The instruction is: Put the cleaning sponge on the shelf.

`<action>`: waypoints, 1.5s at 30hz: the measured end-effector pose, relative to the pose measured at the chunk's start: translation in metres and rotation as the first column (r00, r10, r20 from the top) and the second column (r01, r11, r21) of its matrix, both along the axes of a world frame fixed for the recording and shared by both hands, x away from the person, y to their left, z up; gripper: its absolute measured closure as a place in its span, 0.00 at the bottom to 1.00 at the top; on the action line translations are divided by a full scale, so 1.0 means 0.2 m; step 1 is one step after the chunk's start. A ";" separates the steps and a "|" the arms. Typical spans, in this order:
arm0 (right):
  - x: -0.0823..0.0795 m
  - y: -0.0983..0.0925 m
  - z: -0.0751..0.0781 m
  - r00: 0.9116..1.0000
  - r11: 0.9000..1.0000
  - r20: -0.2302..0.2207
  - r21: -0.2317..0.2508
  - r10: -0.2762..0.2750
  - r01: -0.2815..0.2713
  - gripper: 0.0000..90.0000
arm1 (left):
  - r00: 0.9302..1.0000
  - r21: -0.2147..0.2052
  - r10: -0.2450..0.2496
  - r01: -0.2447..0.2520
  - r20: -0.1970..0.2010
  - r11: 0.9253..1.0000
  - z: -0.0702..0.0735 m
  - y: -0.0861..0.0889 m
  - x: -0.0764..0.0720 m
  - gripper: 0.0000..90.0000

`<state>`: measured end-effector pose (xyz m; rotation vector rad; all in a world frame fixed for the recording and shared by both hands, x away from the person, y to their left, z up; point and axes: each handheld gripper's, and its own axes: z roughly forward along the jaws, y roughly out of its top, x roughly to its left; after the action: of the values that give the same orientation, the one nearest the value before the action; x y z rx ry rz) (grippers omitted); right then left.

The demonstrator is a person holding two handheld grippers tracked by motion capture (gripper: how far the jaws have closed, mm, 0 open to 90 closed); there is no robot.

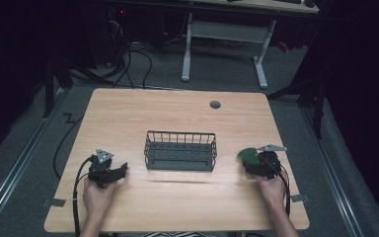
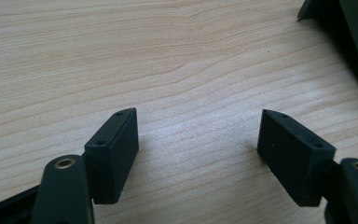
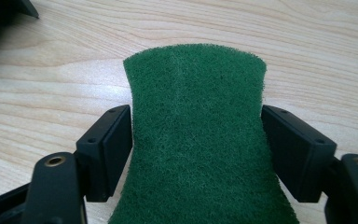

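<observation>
Near the table's (image 1: 177, 207) front edge, the right gripper (image 1: 254, 163) clamps a green scouring pad (image 3: 196, 140), its long axis running away from the jaws. The left gripper (image 1: 112, 173) rests with jaws apart, empty. The wire basket (image 1: 180, 150) sits mid-table, left of the pad, nearer the right hand; its inside is hard to make out.

Left claw (image 1: 121, 169) near left, jaws spread wide with nothing between; right claw (image 1: 247, 163) near right, jaws clamped, forearms entering from below.
</observation>
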<state>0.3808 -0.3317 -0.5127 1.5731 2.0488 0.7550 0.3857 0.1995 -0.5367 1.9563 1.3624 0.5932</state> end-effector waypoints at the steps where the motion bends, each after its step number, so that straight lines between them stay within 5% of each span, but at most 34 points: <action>1: 0.00 0.00 0.00 1.000 1.000 0.000 0.000 0.000 0.000 0.32 | 1.000 0.000 0.000 0.000 0.000 1.000 0.00 0.00 0.00 0.33; 24: 0.01 -0.01 0.00 1.000 1.000 -0.023 0.004 0.007 -0.006 0.34 | 1.000 -0.002 0.000 0.000 0.000 1.000 0.00 0.00 0.00 0.33; 37: -0.01 -0.02 0.09 1.000 0.996 -0.004 0.092 0.003 -0.003 0.34 | 1.000 -0.003 -0.004 0.004 -0.002 1.000 0.00 0.00 0.00 0.33; 45: -0.03 -0.02 0.16 0.998 0.988 0.050 0.148 0.043 -0.050 0.34 | 1.000 -0.003 0.000 0.000 0.000 1.000 0.00 0.00 0.00 0.32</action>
<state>0.3740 -0.3360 -0.4801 1.5754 2.0435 0.9728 0.3848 0.1990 -0.5368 1.9537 1.3623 0.5904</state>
